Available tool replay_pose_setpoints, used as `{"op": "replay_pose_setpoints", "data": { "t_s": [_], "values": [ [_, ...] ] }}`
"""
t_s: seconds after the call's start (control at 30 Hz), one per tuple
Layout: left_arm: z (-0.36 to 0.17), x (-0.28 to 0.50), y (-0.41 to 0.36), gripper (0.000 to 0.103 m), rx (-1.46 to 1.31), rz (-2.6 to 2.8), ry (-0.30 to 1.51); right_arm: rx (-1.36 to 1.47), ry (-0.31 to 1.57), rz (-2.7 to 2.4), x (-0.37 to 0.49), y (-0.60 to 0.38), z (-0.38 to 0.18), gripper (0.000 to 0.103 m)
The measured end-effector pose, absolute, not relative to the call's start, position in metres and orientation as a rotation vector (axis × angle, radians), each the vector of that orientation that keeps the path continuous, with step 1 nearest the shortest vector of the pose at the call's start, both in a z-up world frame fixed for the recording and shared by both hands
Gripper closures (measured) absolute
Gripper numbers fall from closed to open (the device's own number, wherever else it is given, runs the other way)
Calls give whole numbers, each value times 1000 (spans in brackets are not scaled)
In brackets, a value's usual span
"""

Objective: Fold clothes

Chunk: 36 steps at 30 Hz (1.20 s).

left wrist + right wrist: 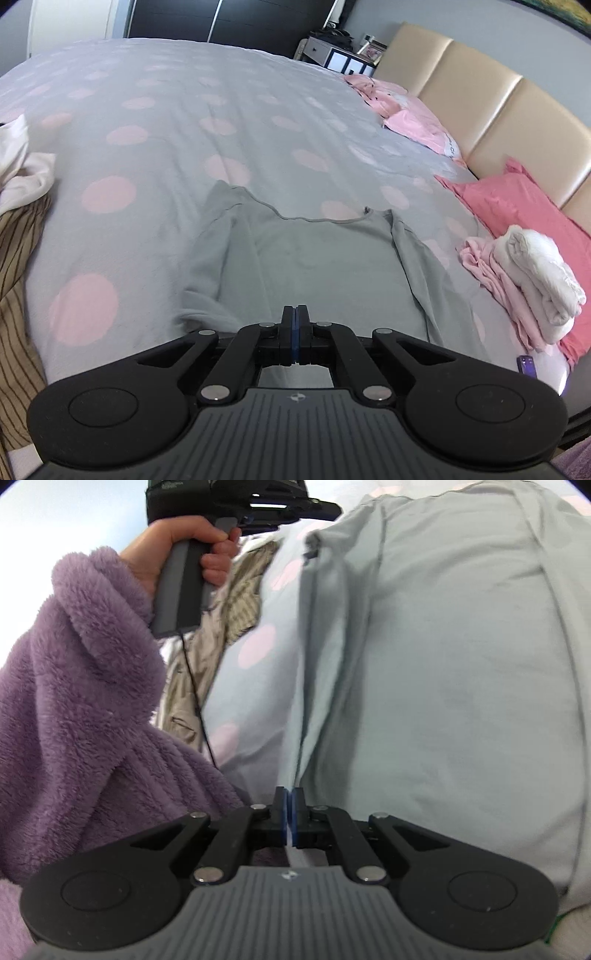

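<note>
A grey long-sleeved top (321,254) lies flat on the bed, both sleeves folded in over its sides. My left gripper (295,314) is shut with nothing between its fingers, above the top's near edge. In the right wrist view the same top (461,664) fills the frame. My right gripper (290,797) is shut on the edge of a folded sleeve (325,646) and holds it taut, lifted off the bed. The left gripper's handle (184,579) shows there in the person's hand.
The grey bedspread (184,129) has pink dots. Folded pink and white clothes (528,280) sit at the right by pink pillows (517,199) and a beige headboard (498,110). A striped brown and a white garment (18,221) lie at the left. A purple fleece sleeve (81,701) is near.
</note>
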<state>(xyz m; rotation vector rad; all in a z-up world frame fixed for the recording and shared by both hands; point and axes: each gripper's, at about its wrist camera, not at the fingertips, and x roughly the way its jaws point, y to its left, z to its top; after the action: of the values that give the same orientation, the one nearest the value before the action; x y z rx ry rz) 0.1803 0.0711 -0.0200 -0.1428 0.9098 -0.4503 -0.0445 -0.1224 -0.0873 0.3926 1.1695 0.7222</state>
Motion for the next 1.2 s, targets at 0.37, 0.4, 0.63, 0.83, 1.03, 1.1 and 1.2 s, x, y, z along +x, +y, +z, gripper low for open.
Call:
{"op": "replay_pose_setpoints", "data": {
  "t_s": [0.37, 0.4, 0.63, 0.83, 1.03, 1.1, 1.2],
  "values": [
    [-13, 177, 103, 81, -77, -316, 904, 409, 1189, 709, -38, -125, -92, 101],
    [-15, 176, 105, 75, -72, -307, 919, 410, 1188, 707, -38, -125, -93, 101],
    [-44, 183, 104, 63, -78, -299, 1017, 405, 1187, 698, -27, -116, -101, 101],
    [-51, 188, 104, 97, -101, -303, 1036, 394, 1182, 696, -27, -115, -98, 101],
    [-33, 180, 92, 103, -108, -390, 968, 450, 1190, 694, -26, -116, -95, 101],
    [-30, 179, 82, 103, -95, -423, 950, 476, 1200, 698, -26, -117, -95, 101],
    [-25, 178, 64, 103, -70, -468, 927, 476, 1208, 700, -30, -117, -90, 101]
  ]
}}
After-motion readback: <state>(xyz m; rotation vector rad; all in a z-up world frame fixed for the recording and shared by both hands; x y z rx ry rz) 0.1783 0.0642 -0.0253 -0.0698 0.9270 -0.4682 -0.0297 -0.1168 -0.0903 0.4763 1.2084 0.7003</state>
